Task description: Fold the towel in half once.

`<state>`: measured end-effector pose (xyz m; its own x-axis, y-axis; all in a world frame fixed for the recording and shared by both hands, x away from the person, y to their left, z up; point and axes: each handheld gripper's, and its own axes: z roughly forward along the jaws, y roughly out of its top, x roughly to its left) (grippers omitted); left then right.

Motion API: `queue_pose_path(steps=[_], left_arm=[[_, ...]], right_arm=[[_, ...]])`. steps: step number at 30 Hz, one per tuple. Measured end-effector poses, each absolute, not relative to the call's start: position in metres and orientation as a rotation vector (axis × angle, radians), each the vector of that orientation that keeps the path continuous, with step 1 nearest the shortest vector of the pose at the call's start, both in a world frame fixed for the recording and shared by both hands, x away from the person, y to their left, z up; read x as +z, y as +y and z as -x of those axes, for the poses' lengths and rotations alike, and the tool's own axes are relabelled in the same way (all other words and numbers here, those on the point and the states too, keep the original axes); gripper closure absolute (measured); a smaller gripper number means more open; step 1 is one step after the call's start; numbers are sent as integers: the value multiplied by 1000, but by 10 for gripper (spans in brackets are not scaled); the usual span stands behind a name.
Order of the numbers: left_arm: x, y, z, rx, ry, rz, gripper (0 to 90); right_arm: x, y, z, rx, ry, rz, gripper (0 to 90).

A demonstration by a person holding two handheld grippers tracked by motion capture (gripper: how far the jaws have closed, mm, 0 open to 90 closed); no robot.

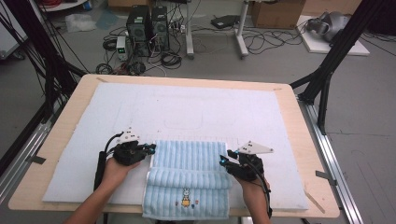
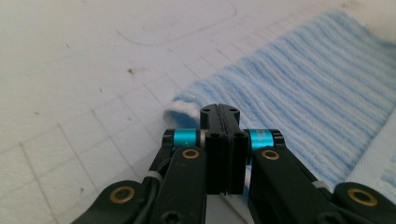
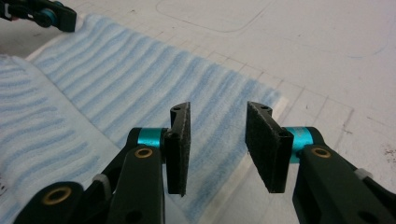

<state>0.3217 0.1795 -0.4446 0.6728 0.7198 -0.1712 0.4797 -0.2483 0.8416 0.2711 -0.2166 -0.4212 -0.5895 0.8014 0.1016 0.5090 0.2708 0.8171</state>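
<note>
A light blue striped towel [image 1: 187, 163] lies on the white mat at the near edge of the table, with a fold across its middle and a small rabbit picture [image 1: 186, 198] on the near part. My left gripper [image 1: 152, 148] sits at the towel's far left corner. Its jaws are pressed shut [image 2: 219, 112], and the towel's edge [image 2: 303, 93] lies just past the tips with no cloth visible between them. My right gripper [image 1: 224, 161] hovers over the towel's right edge [image 3: 116, 79], open [image 3: 217, 140] with nothing between its pads. The left gripper [image 3: 46, 16] shows at the top left of the right gripper view.
The white mat [image 1: 187, 107] covers most of the wooden table [image 1: 299, 121]. Beyond the table, the floor holds computer towers [image 1: 147, 28], cables and a cardboard box [image 1: 275, 14]. Black frame posts [image 1: 336, 51] stand at both far corners.
</note>
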Motion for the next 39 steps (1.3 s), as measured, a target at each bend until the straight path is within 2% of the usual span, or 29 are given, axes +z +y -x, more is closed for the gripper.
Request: queue_pose_path(steps=[7, 12, 13, 16, 18, 24, 25, 26, 27, 31, 34, 36, 38, 39], left_arm=[[-447, 184, -335, 311, 984, -1874, 886], [-449, 184, -336, 306, 968, -1881, 881], [-449, 184, -336, 311, 961, -1881, 883], [-450, 184, -337, 314, 963, -1885, 888], [-449, 185, -339, 323, 975, -1873, 889], [-450, 183, -347, 334, 1033, -1870, 877], [-449, 183, -346, 327, 1053, -1863, 794], [-449, 184, -346, 308, 1075, -1857, 664], [-448, 186, -345, 297, 1081, -1855, 595], [-451, 186, -344, 241, 1088, -1881, 483], [-452, 180, -343, 225, 1069, -1901, 458], [-453, 176, -341, 236, 1077, -1896, 457], [-452, 170, -338, 284, 1038, -1946, 518], [-452, 167, -337, 299, 1023, -1959, 598]], right_arm=[[-427, -216, -288, 1202, 2209, -1235, 612], [-440, -205, -299, 1073, 2293, -1248, 681], [-442, -205, -301, 1051, 2301, -1269, 703], [-442, -208, -307, 1053, 2304, -1267, 883], [-442, -207, -310, 1057, 2306, -1230, 895], [-439, -205, -324, 1055, 2209, -1228, 895], [-440, -205, -325, 1043, 2208, -1247, 870], [-440, -204, -325, 1013, 2193, -1248, 779], [-440, -205, -324, 1006, 2175, -1256, 735], [-438, -210, -320, 1062, 2169, -1293, 615], [-444, -203, -321, 1040, 2231, -1303, 537], [-446, -199, -321, 1015, 2241, -1291, 546], [-446, -198, -321, 1008, 2243, -1301, 620], [-446, -197, -320, 1014, 2252, -1300, 702]])
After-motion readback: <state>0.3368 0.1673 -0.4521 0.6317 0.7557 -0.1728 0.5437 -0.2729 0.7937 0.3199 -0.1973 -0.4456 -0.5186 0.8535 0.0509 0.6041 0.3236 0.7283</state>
